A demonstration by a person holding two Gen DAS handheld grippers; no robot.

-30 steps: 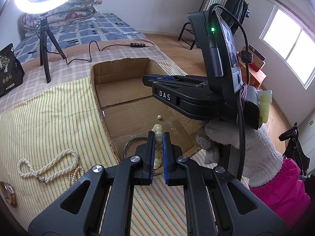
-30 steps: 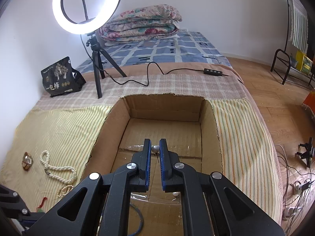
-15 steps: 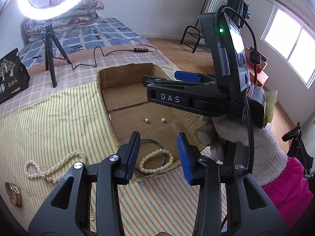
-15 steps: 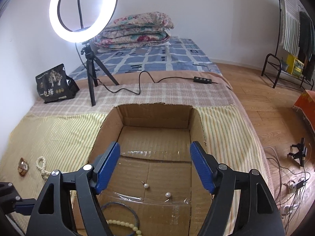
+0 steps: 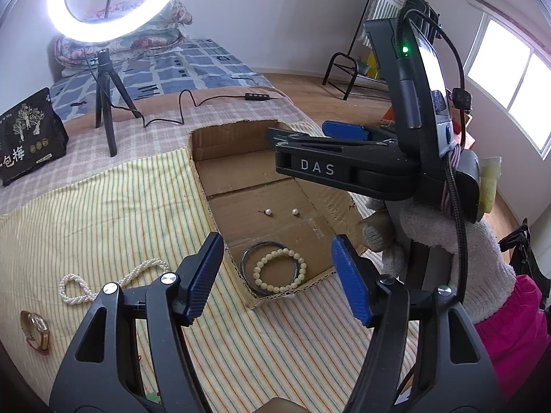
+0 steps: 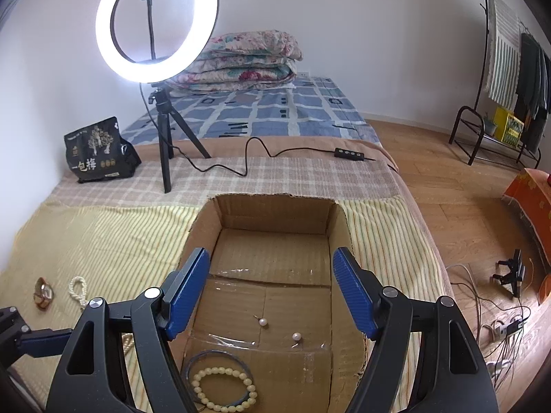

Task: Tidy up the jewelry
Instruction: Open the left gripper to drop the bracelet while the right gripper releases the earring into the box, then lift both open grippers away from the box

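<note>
Left gripper (image 5: pixel 275 275): jaws spread wide, just been opening, nothing between them; poised above the near corner of the cardboard box (image 5: pixel 303 203). Right gripper (image 6: pixel 272 292): jaws likewise wide apart and empty, just been opening, hanging over the middle of the box. Gloved hand (image 5: pixel 444 237) on the right grip, beside the box's right wall.

Directly below, on the box floor: cream bead bracelet (image 5: pixel 279 270) lying flat inside a dark bangle (image 5: pixel 248 258), touching it. Further in: two pearl earrings (image 5: pixel 280 212), side by side, apart from the bracelets. Judged deposited here as the sorting bin, like with like.

Outside the box, on the striped cloth (image 5: pixel 103 213) to the left: pearl necklace (image 5: pixel 103 280) and wristwatch (image 5: pixel 36 330), not yet sorted, presumably next.

Beyond: ring light (image 6: pixel 156 24) on tripod, dark snack bag (image 6: pixel 98 149), folded quilt (image 6: pixel 244 60) on the bed.
</note>
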